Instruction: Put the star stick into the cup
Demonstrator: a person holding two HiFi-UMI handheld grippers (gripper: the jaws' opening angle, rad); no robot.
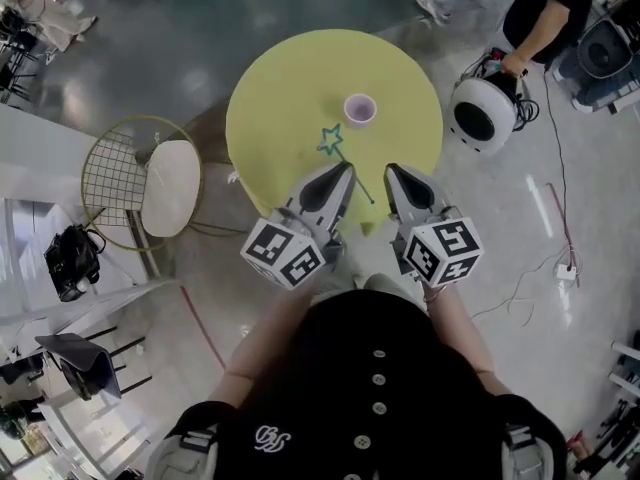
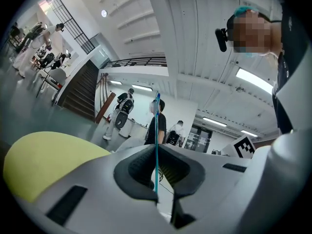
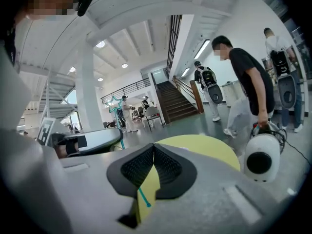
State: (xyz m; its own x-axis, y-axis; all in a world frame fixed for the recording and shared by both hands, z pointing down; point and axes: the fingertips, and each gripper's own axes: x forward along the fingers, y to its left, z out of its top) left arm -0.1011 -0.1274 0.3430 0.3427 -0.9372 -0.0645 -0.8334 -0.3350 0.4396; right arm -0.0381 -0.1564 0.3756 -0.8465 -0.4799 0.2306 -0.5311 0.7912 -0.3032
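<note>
— Left claw (image 1: 346, 167)?
— Clamped shut on the star stick (image 1: 331, 140); thin shaft pinched between the pads, star poking out toward 11 o'clock.
— Right claw (image 1: 393, 169)?
— Closed as well, pads together on nothing. Hovered just beside the left one, at its 3 o'clock.
— Cup (image 1: 360, 109)?
— Stood upright on the yellow counter (image 1: 280, 83), at 1 o'clock from the star, near but apart.

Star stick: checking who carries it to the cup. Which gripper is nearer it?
Left. The left gripper is shut on the star stick, clamping its shaft below the star. The right gripper, shut and empty, sits beside the stick's lower end.
</note>
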